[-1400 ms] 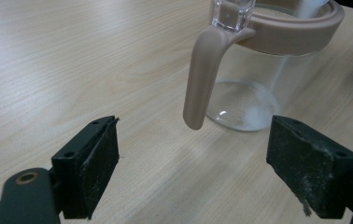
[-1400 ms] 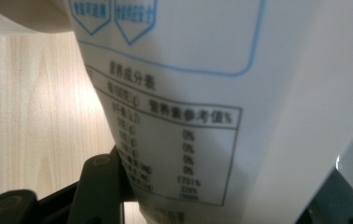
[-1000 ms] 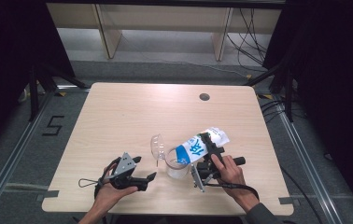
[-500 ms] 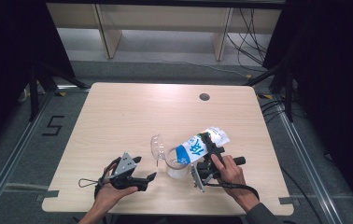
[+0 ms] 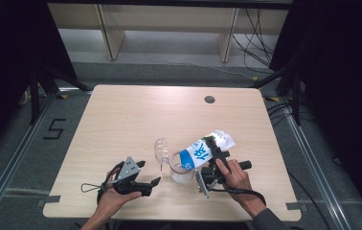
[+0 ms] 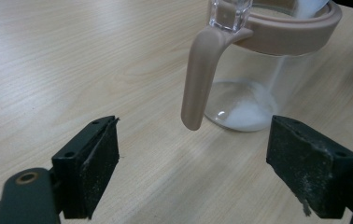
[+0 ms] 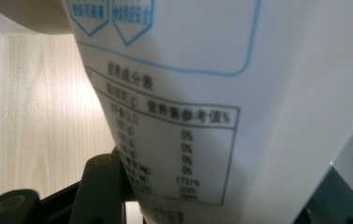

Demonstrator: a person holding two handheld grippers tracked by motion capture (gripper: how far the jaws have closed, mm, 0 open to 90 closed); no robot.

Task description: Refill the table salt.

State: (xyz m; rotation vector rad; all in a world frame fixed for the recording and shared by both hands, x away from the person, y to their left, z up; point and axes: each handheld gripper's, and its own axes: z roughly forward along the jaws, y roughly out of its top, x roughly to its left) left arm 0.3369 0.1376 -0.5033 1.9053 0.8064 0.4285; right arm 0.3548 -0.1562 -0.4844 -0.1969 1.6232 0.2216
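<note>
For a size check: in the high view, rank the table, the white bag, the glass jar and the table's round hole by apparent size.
1. table
2. white bag
3. glass jar, close to the bag and partly hidden under it, so unsure
4. round hole

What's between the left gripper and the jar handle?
Nothing visible. The left gripper is open, with bare table up to the jar handle. The right gripper holds the bag tipped over the jar's mouth.
</note>
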